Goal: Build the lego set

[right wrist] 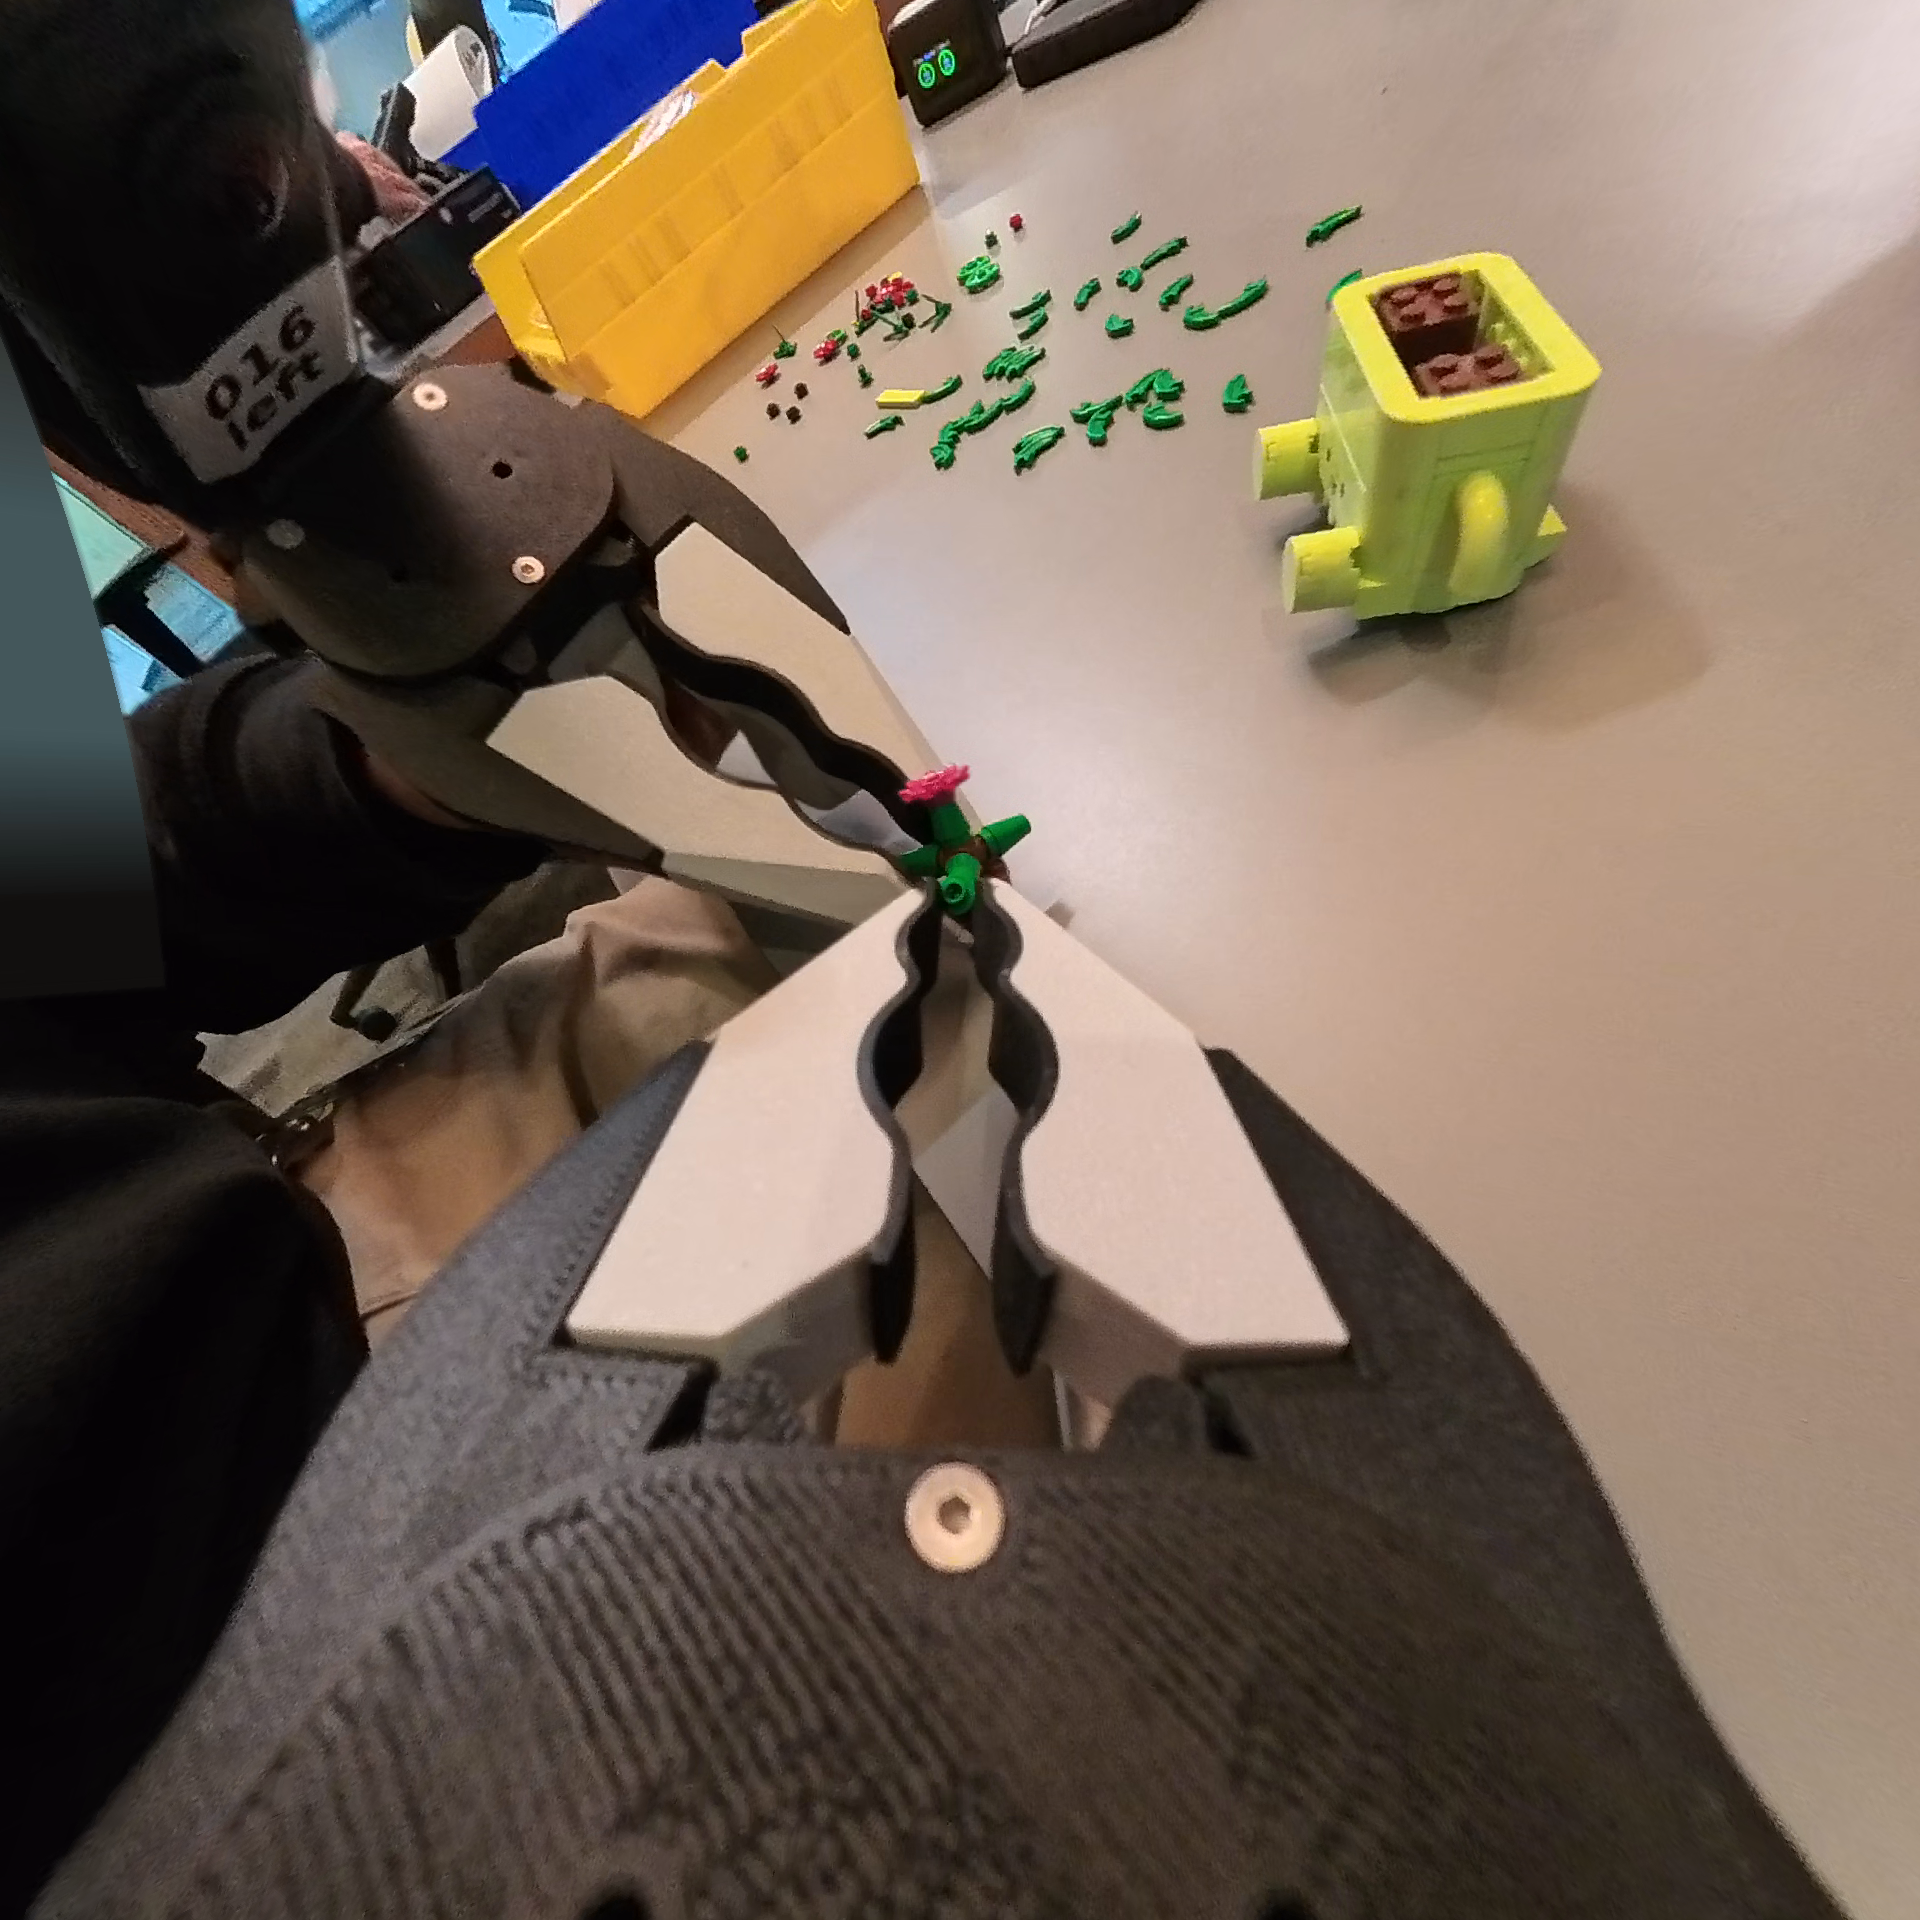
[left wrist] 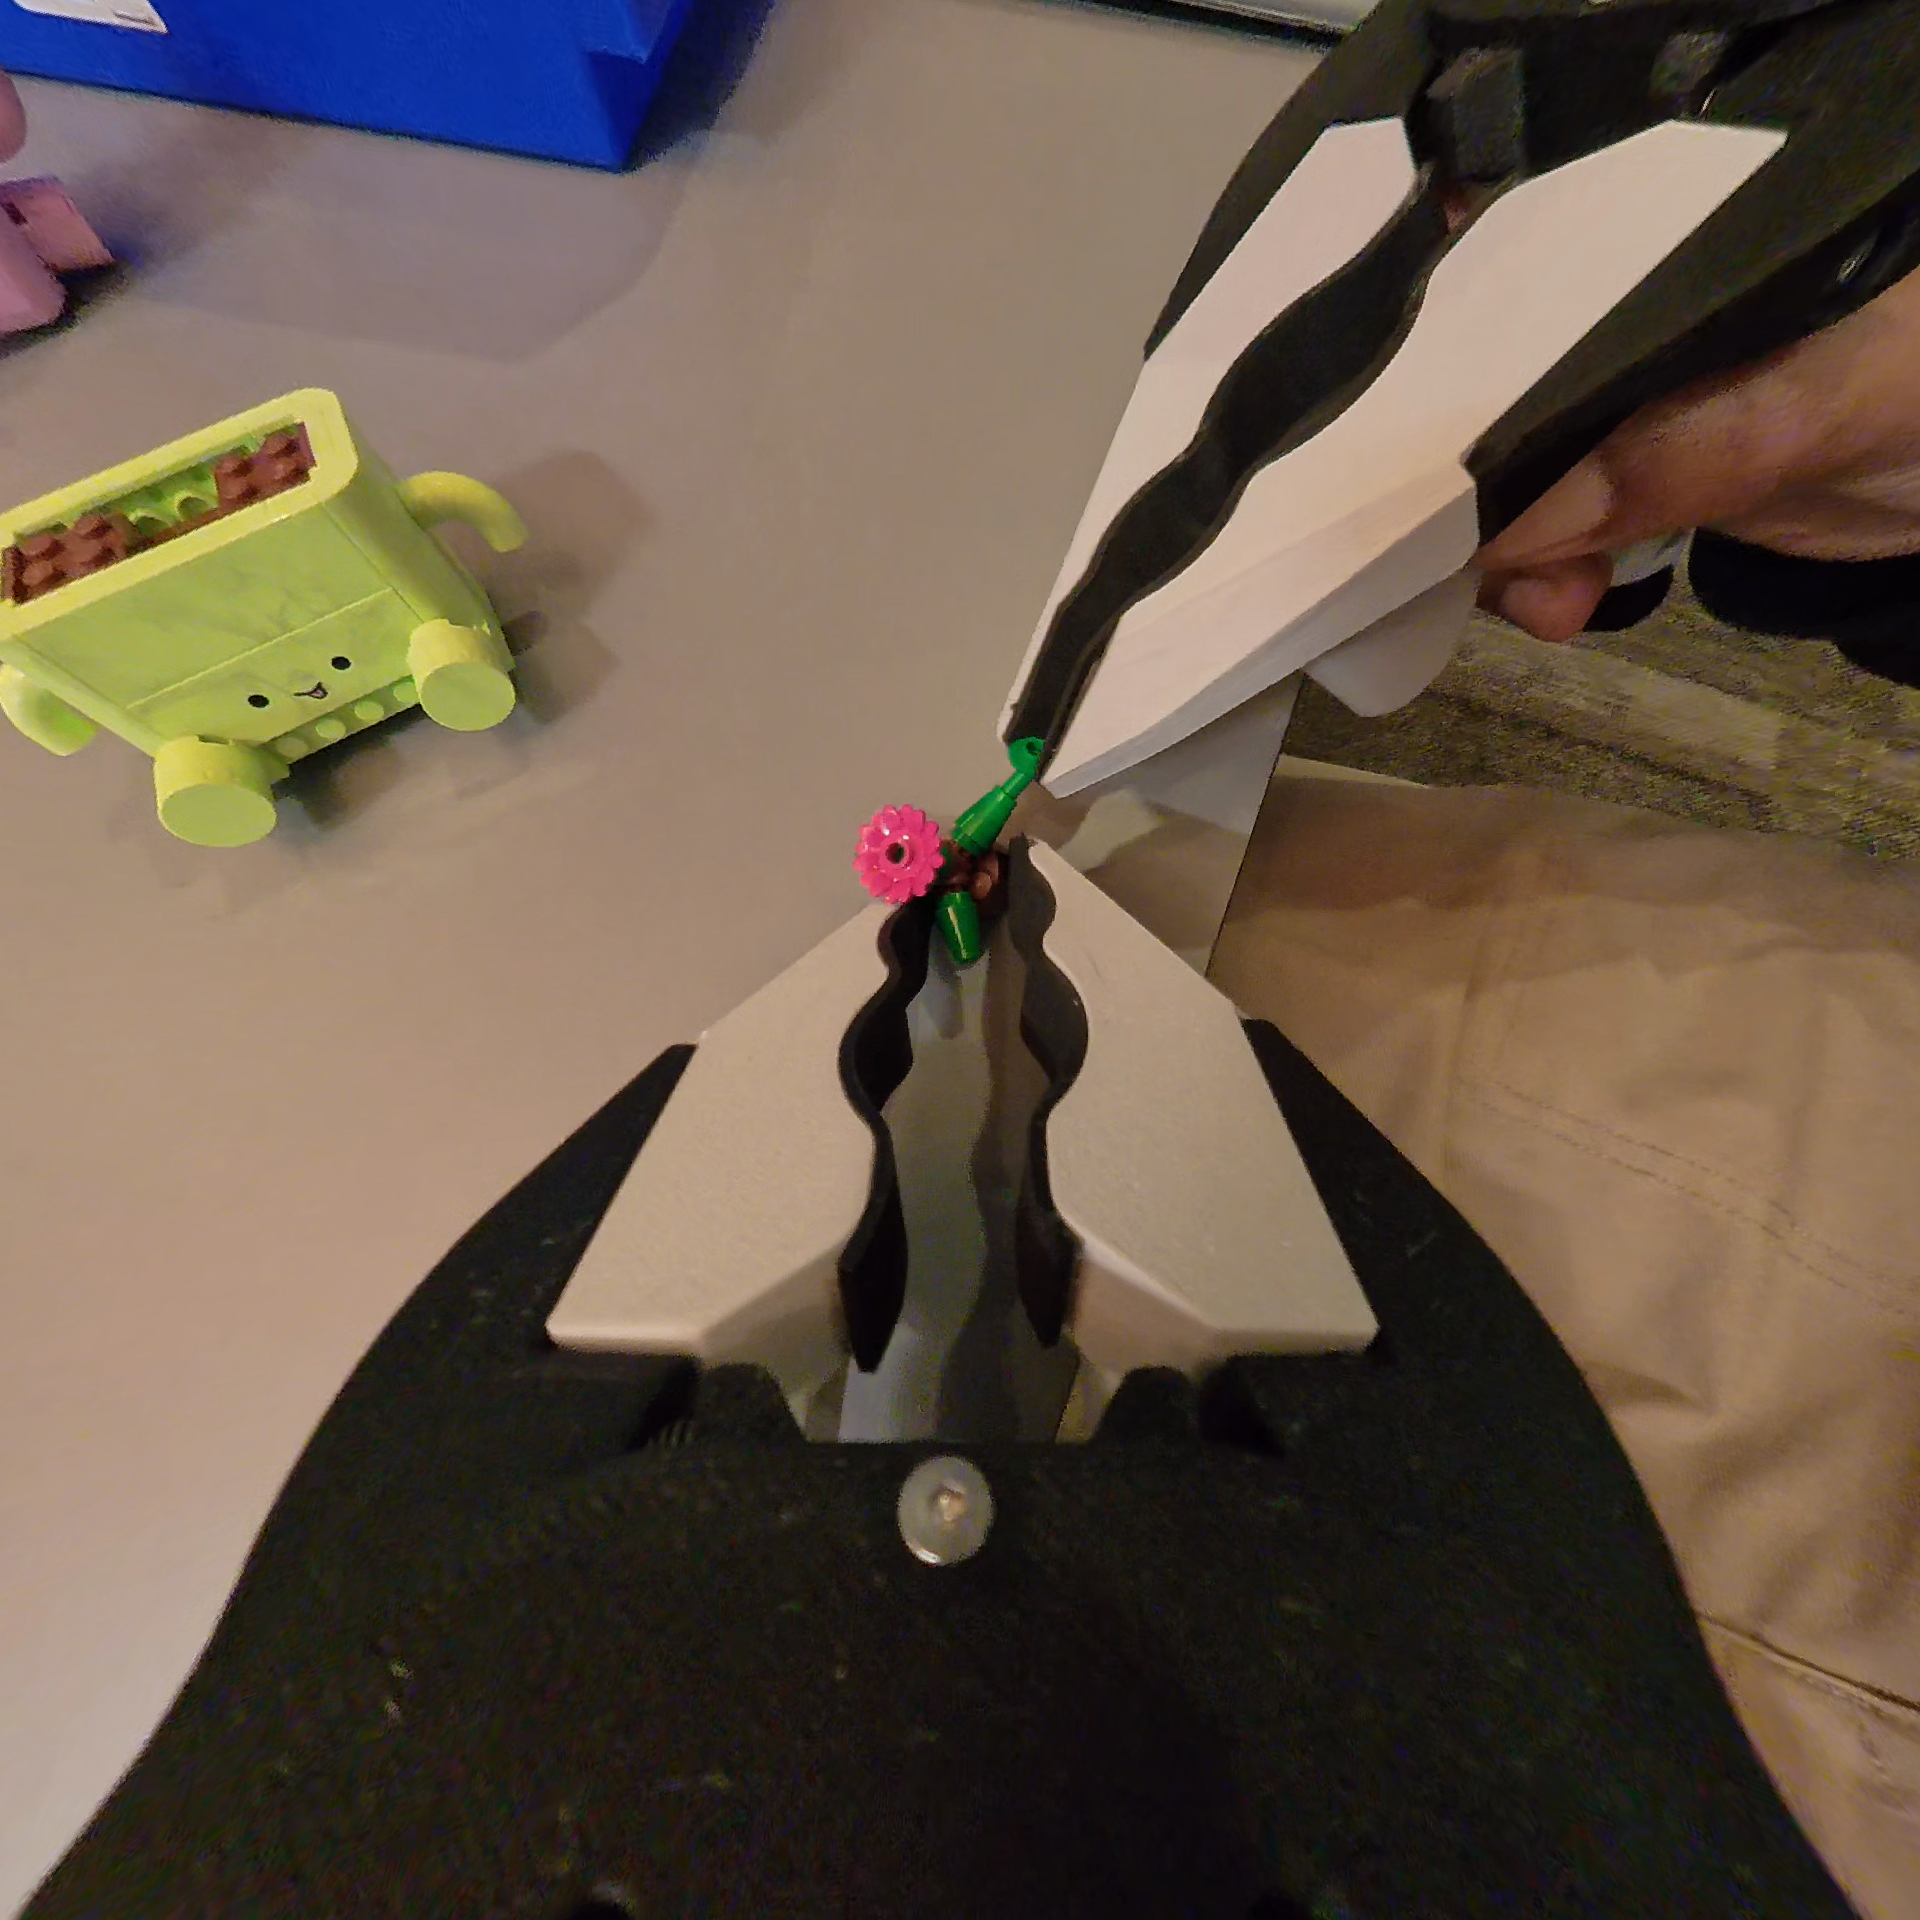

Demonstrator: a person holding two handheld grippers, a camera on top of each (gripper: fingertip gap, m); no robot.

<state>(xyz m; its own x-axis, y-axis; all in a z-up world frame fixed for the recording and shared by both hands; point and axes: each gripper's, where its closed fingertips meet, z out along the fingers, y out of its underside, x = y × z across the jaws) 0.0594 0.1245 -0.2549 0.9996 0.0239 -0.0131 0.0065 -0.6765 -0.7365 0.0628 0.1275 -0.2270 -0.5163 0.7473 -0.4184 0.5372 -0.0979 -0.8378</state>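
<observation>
Because both tools meet at one tiny piece, the left gripper (left wrist: 951, 894) has its fingers pinching the brown hub of the flower sprig (left wrist: 961, 862), while the right gripper (right wrist: 961, 902) nips a green stem tip. The sprig hangs between the fingertips, off the worktop's (right wrist: 1351, 987) near edge. It looks light, stiff and easily popped apart; holding the hub, not the pink bloom (left wrist: 897, 853), seems safest. Beyond the fingers stand the lime pot (right wrist: 1439, 442) and scattered green leaves (right wrist: 1070, 400).

Bare table (left wrist: 831, 416) beside lime planter (left wrist: 249, 613)
</observation>
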